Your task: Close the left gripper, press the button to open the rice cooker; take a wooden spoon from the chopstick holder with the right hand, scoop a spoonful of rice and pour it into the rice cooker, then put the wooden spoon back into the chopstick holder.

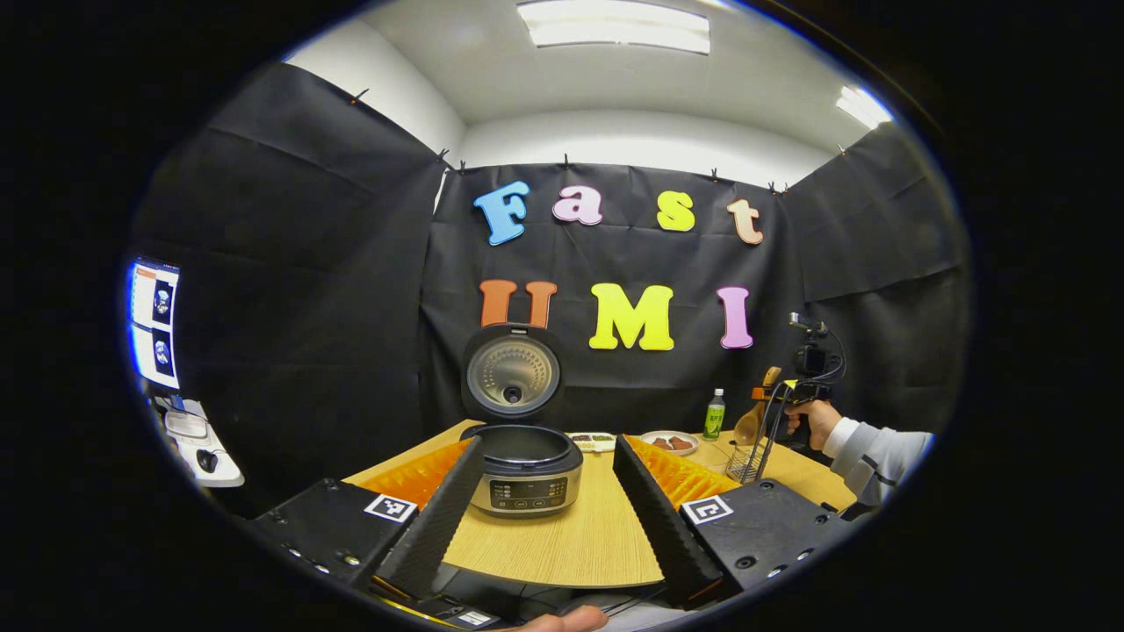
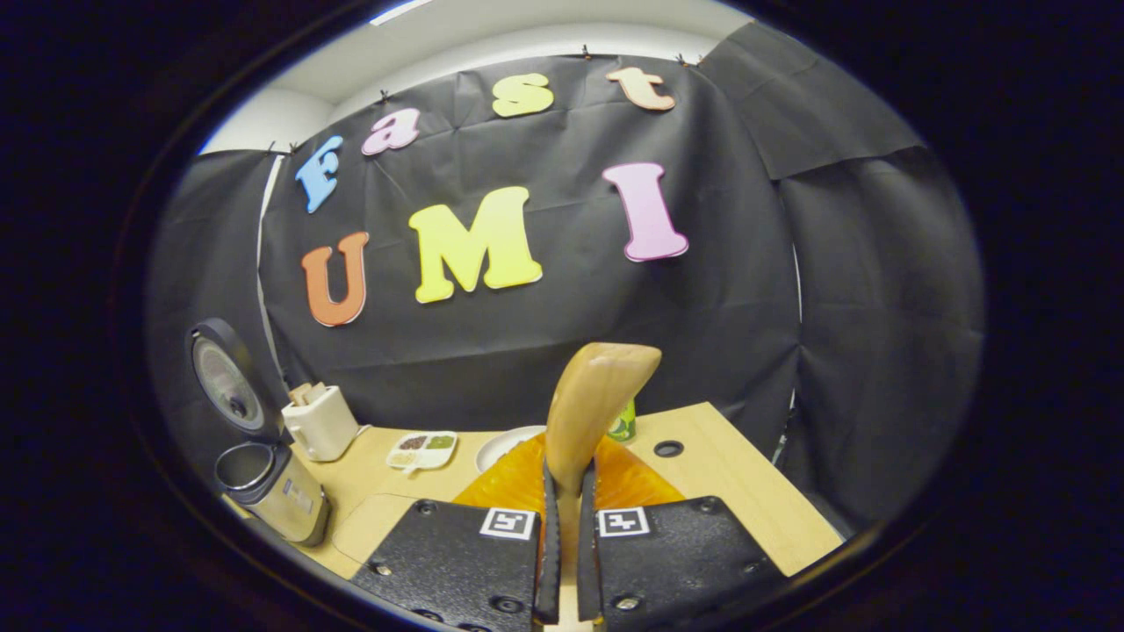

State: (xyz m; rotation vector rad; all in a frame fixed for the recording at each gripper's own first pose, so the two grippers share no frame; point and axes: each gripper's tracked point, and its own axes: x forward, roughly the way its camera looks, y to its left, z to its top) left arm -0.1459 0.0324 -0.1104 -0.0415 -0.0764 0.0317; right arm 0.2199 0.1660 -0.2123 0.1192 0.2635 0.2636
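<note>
Rice cooker (image 1: pixel 525 470) lid up, on desk (image 1: pixel 580 535) at 12 o'clock of released left gripper (image 1: pixel 544 518). Right gripper (image 2: pixel 566 535) clenched on wooden spoon (image 2: pixel 593 404), above chopstick holder (image 1: pixel 746 461).

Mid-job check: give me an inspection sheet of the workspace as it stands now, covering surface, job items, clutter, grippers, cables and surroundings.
Surface: wooden table, bare in front of the cooker.
Job's things: rice cooker with lid up; wooden spoon clamped in the right gripper; chopstick holder, a wire basket at the table's right side.
Clutter: green bottle, plate, small divided tray, white container.
Grippers: left gripper jaws spread wide, holding nothing; right gripper jaws pressed on the spoon handle.
Cables: black cable looping off the right gripper's camera.
Surroundings: black cloth walls, ceiling lights, monitor at left.
</note>
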